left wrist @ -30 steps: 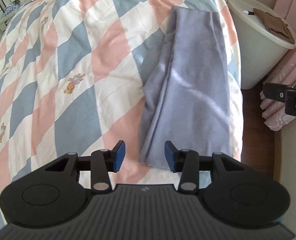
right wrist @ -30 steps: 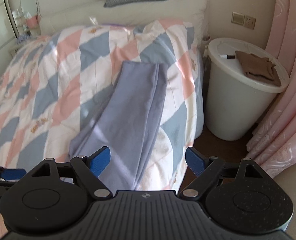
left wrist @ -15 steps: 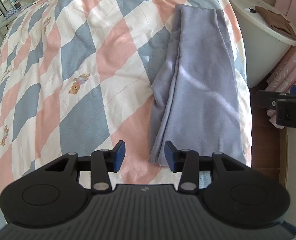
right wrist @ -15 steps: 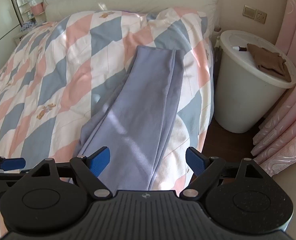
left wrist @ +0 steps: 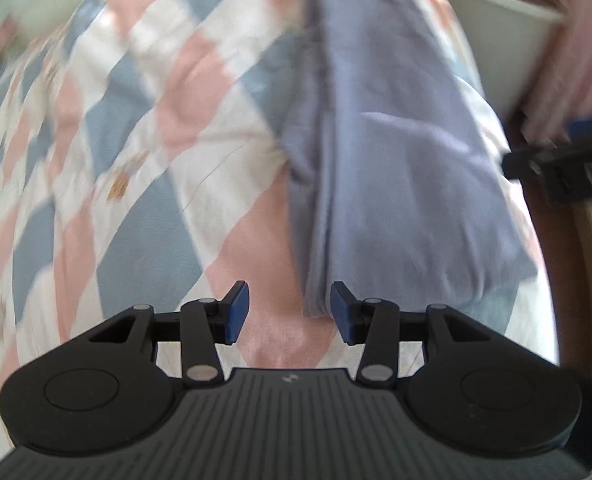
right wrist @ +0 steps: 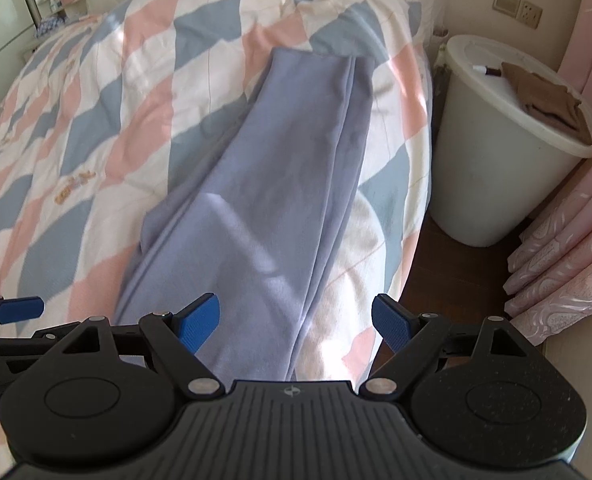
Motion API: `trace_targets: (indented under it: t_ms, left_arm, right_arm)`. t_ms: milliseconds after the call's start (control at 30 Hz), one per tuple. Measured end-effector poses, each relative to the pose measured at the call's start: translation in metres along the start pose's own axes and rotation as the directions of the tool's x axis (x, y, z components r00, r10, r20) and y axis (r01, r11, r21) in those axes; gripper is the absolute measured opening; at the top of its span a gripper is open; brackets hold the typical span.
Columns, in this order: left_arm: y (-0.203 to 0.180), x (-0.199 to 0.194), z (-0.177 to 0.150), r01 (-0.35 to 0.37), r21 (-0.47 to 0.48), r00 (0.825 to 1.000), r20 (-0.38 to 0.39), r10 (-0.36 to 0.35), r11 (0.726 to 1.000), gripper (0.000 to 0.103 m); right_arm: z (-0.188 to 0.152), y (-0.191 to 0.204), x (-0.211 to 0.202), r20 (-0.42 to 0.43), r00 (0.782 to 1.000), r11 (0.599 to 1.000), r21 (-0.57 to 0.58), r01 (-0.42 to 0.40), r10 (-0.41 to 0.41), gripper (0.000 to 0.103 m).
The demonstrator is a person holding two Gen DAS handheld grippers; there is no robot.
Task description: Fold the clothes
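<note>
A long lavender-grey garment (left wrist: 395, 160) (right wrist: 264, 200), folded lengthwise, lies along the right side of the bed on a pink, blue and white diamond quilt (left wrist: 144, 184) (right wrist: 108, 120). My left gripper (left wrist: 290, 312) hangs open just above the garment's near left corner, jaws partly apart with nothing between the pads. My right gripper (right wrist: 296, 320) stands wide open over the garment's near right edge, gripping nothing. In the left wrist view, the right gripper's finger (left wrist: 567, 176) shows at the right edge. The left gripper's blue fingertip (right wrist: 18, 308) appears at the left of the right wrist view.
A white round bin (right wrist: 503, 152) with a brown cloth (right wrist: 543, 96) and a small pen-like item on its lid stands beside the bed. Pink curtains (right wrist: 567, 248) hang to the right. Dark wood floor lies between bed and bin. A dresser with small items is at the far left.
Both grippers have come down toward the garment's near end, which now looks larger. The left view has rolled and blurred. Both jaw gaps look unchanged.
</note>
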State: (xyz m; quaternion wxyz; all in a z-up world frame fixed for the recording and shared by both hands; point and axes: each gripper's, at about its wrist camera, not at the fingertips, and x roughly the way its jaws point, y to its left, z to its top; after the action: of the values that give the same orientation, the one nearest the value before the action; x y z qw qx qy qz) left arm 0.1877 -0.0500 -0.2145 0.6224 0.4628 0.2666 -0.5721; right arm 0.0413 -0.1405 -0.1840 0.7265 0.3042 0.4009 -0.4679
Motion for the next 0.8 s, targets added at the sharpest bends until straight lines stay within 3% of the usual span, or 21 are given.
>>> trace_targets:
  t_ms: [67,100,133,200,267,333,367,433,500,567,633,667,733,767,800]
  left_arm:
    - [-0.019,0.001,-0.015,-0.034,0.2,0.997,0.08,0.018,0.979,0.04]
    - [-0.029,0.002,-0.025,-0.063,0.31,0.992,0.124,0.026,0.949,0.041]
    - [-0.04,0.004,-0.036,-0.105,0.432,0.984,0.173,0.033,0.896,0.041]
    - [-0.058,0.009,-0.06,-0.178,0.632,0.968,0.249,0.02,0.754,0.041]
    - [-0.07,0.016,-0.079,-0.224,0.752,0.956,0.293,-0.01,0.62,0.042]
    - [-0.076,0.027,-0.094,-0.275,0.819,0.944,0.33,-0.02,0.503,0.044]
    - [-0.078,0.033,-0.1,-0.304,0.843,0.936,0.35,-0.024,0.444,0.044]
    - [-0.078,0.048,-0.108,-0.363,0.867,0.919,0.394,-0.024,0.341,0.044]
    - [-0.076,0.061,-0.112,-0.403,0.875,0.904,0.426,-0.032,0.27,0.042]
    - [-0.073,0.071,-0.111,-0.418,0.879,0.897,0.439,-0.047,0.23,0.037]
    - [-0.07,0.078,-0.109,-0.421,0.881,0.895,0.442,-0.06,0.216,0.033]
    - [-0.068,0.079,-0.109,-0.414,0.882,0.897,0.438,-0.066,0.224,0.027]
    - [-0.065,0.077,-0.109,-0.404,0.879,0.898,0.434,-0.075,0.254,0.019]
    - [-0.065,0.073,-0.109,-0.395,0.874,0.898,0.432,-0.08,0.284,0.016]
    - [-0.064,0.069,-0.109,-0.383,0.867,0.899,0.429,-0.086,0.317,0.013]
  right_arm:
    - [-0.007,0.001,0.006,-0.003,1.0,0.999,-0.028,-0.015,0.015,0.086]
    - [-0.012,0.002,0.006,0.003,0.999,0.998,-0.056,-0.032,0.033,0.086]
    - [-0.016,0.003,0.007,0.009,0.999,0.995,-0.083,-0.049,0.05,0.086]
    - [-0.033,0.009,0.004,0.033,0.994,0.974,-0.208,-0.093,0.102,0.085]
    - [-0.056,0.019,0.0,0.054,0.99,0.912,-0.397,-0.097,0.129,0.085]
    - [-0.083,0.033,0.001,0.073,0.99,0.802,-0.595,-0.053,0.119,0.085]
    - [-0.097,0.041,0.003,0.092,0.99,0.727,-0.686,-0.018,0.111,0.085]
    - [-0.126,0.056,0.009,0.153,0.983,0.553,-0.83,0.073,0.1,0.084]
    - [-0.153,0.069,0.021,0.215,0.973,0.358,-0.918,0.172,0.086,0.079]
    - [-0.169,0.077,0.037,0.28,0.957,0.214,-0.942,0.259,0.075,0.071]
    - [-0.176,0.08,0.052,0.342,0.937,0.119,-0.936,0.333,0.071,0.062]
    - [-0.175,0.082,0.059,0.365,0.929,0.089,-0.929,0.359,0.064,0.052]
    - [-0.169,0.084,0.069,0.37,0.928,0.071,-0.928,0.366,0.054,0.045]
    - [-0.165,0.084,0.072,0.356,0.933,0.074,-0.933,0.352,0.053,0.033]
    - [-0.163,0.084,0.073,0.344,0.938,0.079,-0.937,0.339,0.052,0.027]
